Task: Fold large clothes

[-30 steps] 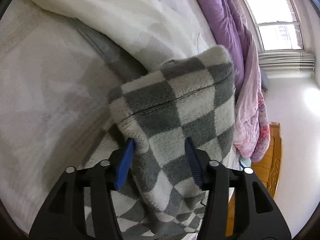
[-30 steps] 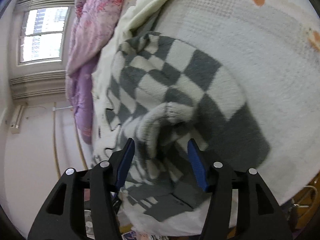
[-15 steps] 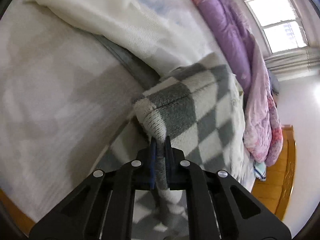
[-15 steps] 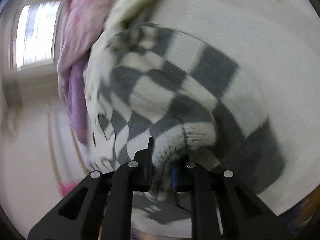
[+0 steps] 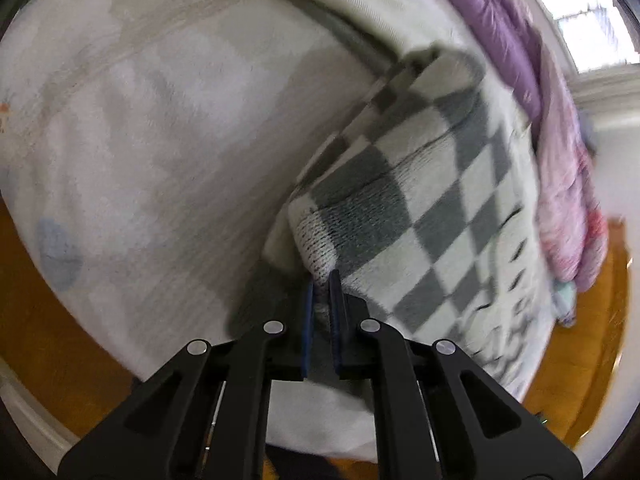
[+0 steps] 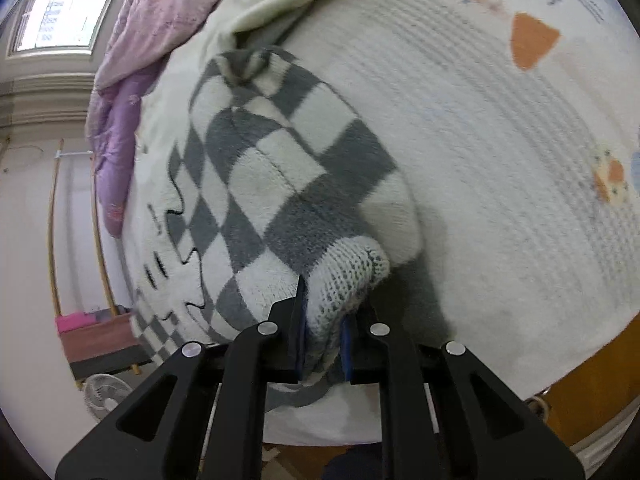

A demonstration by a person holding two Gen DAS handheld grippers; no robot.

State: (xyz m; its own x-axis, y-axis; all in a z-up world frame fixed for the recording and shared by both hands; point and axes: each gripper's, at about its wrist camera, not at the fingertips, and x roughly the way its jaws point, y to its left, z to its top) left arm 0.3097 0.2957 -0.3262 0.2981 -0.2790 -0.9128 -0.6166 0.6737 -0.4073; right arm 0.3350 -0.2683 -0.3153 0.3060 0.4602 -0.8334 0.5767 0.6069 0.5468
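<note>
A grey-and-white checkered sweater [image 5: 432, 184] lies on the bed, also seen in the right wrist view [image 6: 272, 168]. My left gripper [image 5: 322, 280] is shut on a ribbed knit edge of the sweater at its near left corner and holds it lifted off the bed. My right gripper [image 6: 324, 312] is shut on a ribbed knit edge at the sweater's near right corner, bunched between the blue pads. The rest of the sweater stretches away toward the far side of the bed.
The bed is covered by a white sheet [image 5: 160, 120] with coloured prints [image 6: 532, 40]. A purple-pink quilt [image 5: 560, 160] lies bunched along the far edge, also in the right view [image 6: 160, 20]. Wooden floor [image 5: 48, 320] shows below the bed. A fan [image 6: 106, 394] stands on the floor.
Both grippers were open around the sweater's edge a second ago; both have shut on its knit edges and pulled back toward the near side of the bed, lifting the corners.
</note>
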